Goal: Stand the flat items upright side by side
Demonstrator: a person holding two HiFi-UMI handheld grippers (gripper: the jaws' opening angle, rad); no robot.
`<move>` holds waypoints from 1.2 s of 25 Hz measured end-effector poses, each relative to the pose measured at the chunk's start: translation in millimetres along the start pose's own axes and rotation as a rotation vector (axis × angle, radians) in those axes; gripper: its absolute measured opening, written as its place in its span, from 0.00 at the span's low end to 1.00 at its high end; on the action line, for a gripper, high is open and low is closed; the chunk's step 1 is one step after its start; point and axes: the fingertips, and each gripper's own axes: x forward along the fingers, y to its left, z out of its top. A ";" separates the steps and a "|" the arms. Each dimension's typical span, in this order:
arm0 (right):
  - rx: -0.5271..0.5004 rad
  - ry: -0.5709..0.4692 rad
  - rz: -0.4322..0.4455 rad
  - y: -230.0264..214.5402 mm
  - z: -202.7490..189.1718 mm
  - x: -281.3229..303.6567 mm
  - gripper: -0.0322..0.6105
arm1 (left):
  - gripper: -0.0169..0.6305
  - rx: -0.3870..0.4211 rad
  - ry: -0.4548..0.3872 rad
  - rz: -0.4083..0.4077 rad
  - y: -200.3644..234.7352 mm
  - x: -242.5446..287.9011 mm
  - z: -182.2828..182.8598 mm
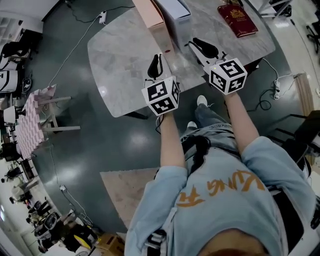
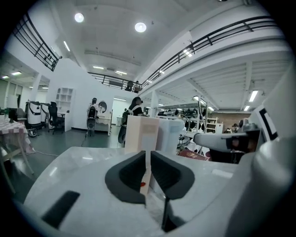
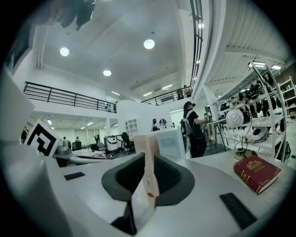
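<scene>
Two flat boxes stand upright side by side at the far edge of the marble table (image 1: 120,65): a salmon-pink box (image 1: 150,12) and a white, pale-blue box (image 1: 175,9). A dark red book (image 1: 239,19) lies flat at the far right. My left gripper (image 1: 156,64) hovers over the table short of the pink box, jaws drawn together to a thin slit with nothing in them. My right gripper (image 1: 205,48) hovers beside it, also closed and empty. Through the slit of the left gripper (image 2: 148,155), the pink box (image 2: 141,132) shows. The right gripper (image 3: 149,159) faces the pink box (image 3: 145,143) and the book (image 3: 256,172).
The table's near edge runs just below both marker cubes, with dark floor beneath. A pink checkered rack (image 1: 32,122) stands at the left. Cables (image 1: 267,95) trail on the floor at the right. People and shelving stand far behind the table.
</scene>
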 end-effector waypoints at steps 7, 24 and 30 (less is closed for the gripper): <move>-0.039 -0.052 -0.040 46.1 21.7 -39.6 0.05 | 0.04 0.013 -0.045 -0.008 -1.9 -54.3 13.3; -0.139 -0.032 -0.097 77.9 37.2 -50.1 0.05 | 0.04 0.020 -0.112 -0.018 9.8 -89.1 30.2; -0.169 -0.015 -0.102 74.5 30.4 -45.4 0.05 | 0.04 0.019 -0.120 -0.035 10.8 -83.8 27.5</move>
